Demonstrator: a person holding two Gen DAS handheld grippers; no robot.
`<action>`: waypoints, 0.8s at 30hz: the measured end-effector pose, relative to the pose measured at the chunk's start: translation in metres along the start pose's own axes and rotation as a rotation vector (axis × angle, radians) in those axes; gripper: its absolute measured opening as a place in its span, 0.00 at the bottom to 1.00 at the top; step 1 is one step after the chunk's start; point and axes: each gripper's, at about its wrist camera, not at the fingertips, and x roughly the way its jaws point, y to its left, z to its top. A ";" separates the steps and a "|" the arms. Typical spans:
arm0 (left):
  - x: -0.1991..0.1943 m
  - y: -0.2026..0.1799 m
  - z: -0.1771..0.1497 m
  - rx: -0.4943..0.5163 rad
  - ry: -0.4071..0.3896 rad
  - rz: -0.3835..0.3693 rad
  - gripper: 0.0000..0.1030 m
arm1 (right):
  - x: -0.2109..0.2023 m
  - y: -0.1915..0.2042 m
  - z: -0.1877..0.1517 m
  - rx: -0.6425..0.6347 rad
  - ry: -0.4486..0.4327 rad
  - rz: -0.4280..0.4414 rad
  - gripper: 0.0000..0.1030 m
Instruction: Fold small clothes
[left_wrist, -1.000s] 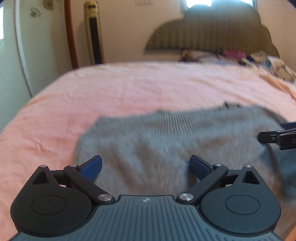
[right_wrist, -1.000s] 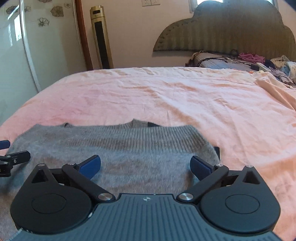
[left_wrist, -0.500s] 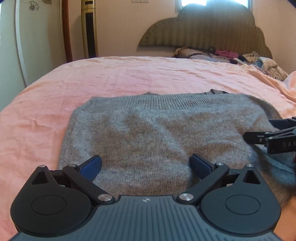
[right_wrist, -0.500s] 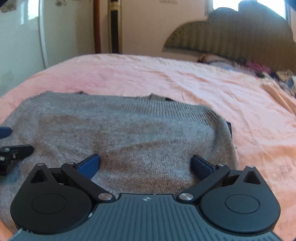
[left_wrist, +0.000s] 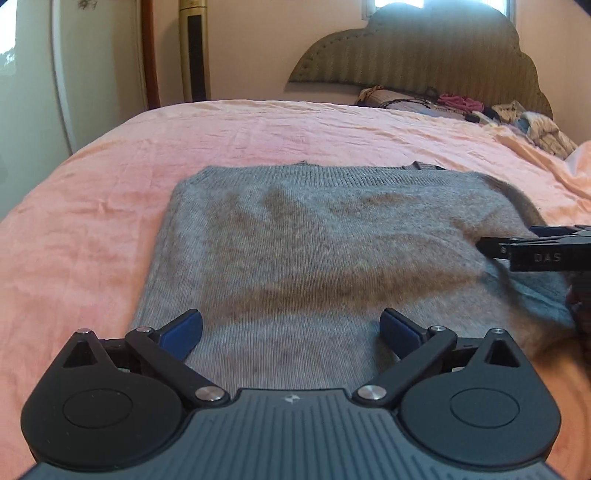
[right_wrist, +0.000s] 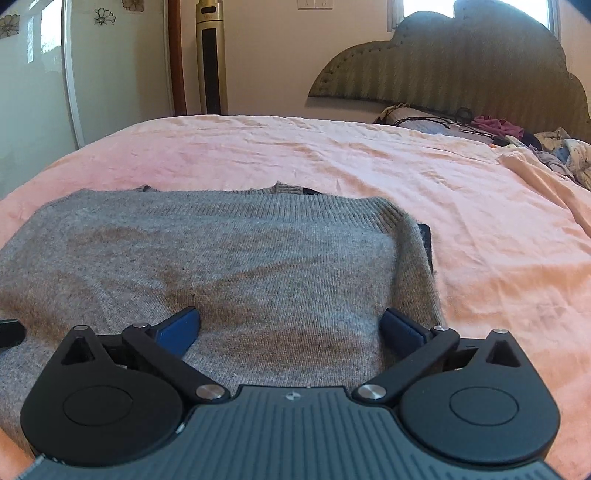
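Sweater (left_wrist: 314, 251), grey and folded, lies flat on the pink bed (left_wrist: 258, 129); both grippers' jaws gape wide over it, holding nothing.

Bed: pink sheet (right_wrist: 332, 155), mid-frame
Headboard (right_wrist: 461, 62): scalloped, olive, upper right
Wall (right_wrist: 266, 55): cream, top centre
Tower fan (right_wrist: 211, 55): upper left
Window (left_wrist: 384, 3): bright, top edge

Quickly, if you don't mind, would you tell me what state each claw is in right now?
Left claw: open, holding nothing, over the near edge of the grey sweater.
Right claw: open, holding nothing, over the same sweater.
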 end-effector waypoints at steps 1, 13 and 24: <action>-0.008 0.001 -0.005 -0.019 0.001 0.006 1.00 | 0.000 0.000 -0.001 0.000 -0.002 0.000 1.00; -0.062 0.052 -0.045 -0.496 0.024 -0.045 1.00 | -0.002 -0.002 -0.001 0.012 -0.012 0.012 1.00; -0.037 0.082 -0.031 -0.922 -0.021 -0.088 0.98 | -0.002 -0.003 -0.001 0.021 -0.016 0.019 1.00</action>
